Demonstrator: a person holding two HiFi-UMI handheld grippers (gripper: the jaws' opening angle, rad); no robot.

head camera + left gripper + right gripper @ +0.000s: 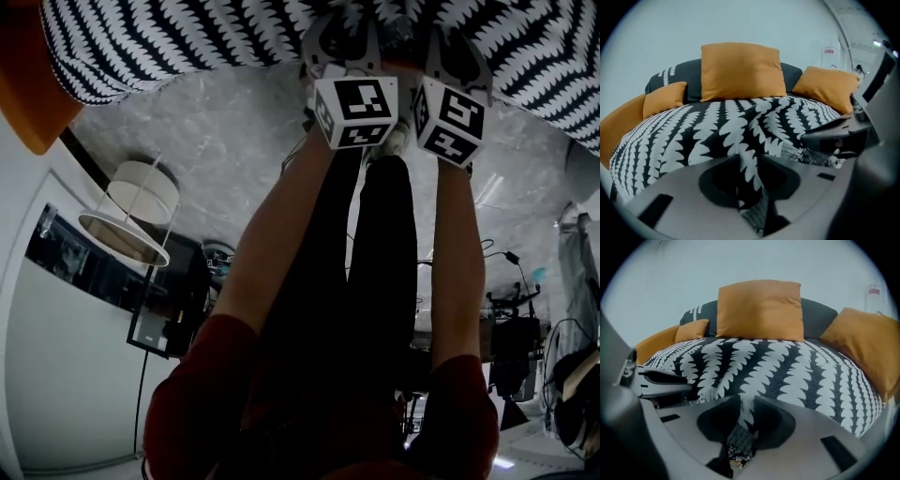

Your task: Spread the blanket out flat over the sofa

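Note:
A black blanket (pixel 187 37) with white leaf rows lies over the round sofa (pixel 689 77), bunched into a ridge at its near edge. In the head view my left gripper (pixel 345 28) and right gripper (pixel 448 37) reach side by side into that edge, fingertips hidden in the cloth. In the left gripper view the jaws (pixel 749 161) stand apart with a fold of blanket (pixel 717 131) hanging loosely in the gap. The right gripper view shows the same: parted jaws (pixel 743 408), a strip of blanket (pixel 787 366) between them, not pinched.
Orange cushions (pixel 740 70) (pixel 759 310) lean on the dark backrest (pixel 818 317), with more at both sides (pixel 827 86). An orange cushion (pixel 28 84) lies at the sofa's left end. A white lamp shade (pixel 131 220) and tripod gear (pixel 516 319) stand behind me.

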